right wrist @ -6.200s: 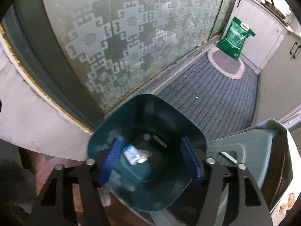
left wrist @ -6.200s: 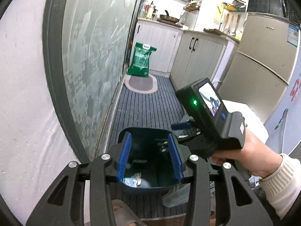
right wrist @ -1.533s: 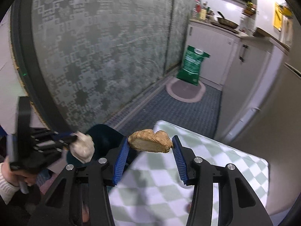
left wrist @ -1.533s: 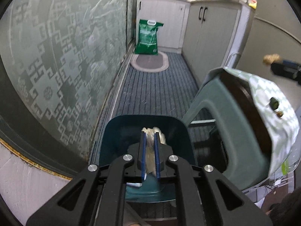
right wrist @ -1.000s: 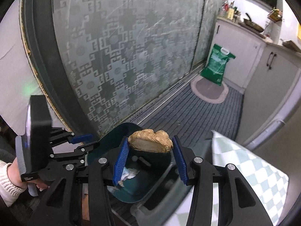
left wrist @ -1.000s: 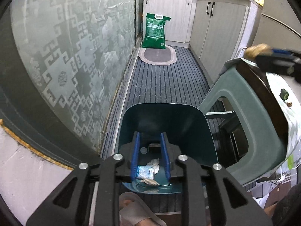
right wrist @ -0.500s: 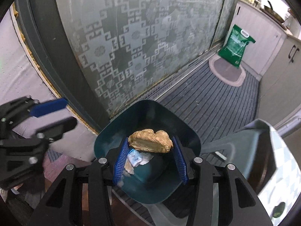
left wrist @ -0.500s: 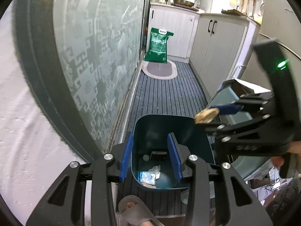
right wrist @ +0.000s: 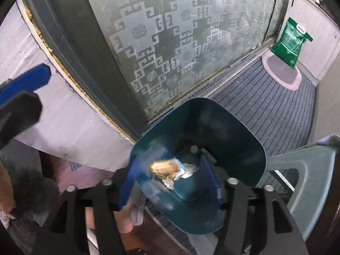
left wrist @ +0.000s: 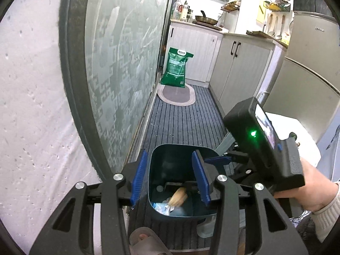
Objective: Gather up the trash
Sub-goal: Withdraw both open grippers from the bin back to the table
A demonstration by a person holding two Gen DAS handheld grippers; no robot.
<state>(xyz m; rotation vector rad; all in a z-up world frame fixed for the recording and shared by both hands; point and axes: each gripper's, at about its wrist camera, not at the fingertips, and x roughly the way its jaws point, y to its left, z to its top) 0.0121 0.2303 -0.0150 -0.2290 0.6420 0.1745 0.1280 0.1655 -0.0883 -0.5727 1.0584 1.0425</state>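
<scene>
Black left claw [left wrist: 171,175] and right claw [right wrist: 171,182], blue finger pads [left wrist: 139,177], silver screws, cream knit sleeve [left wrist: 325,221].

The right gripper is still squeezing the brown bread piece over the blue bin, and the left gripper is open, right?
Not quite. The right gripper is open, and the brown bread piece is loose, down inside the blue bin, as the right wrist view shows. The left gripper is open, as you said.

Lit brightest at the far kitchen counter [left wrist: 212,26], dimmer nearby, strongly bowed at fisheye edges, motion-blurred on the bread scrap [right wrist: 163,167].
</scene>
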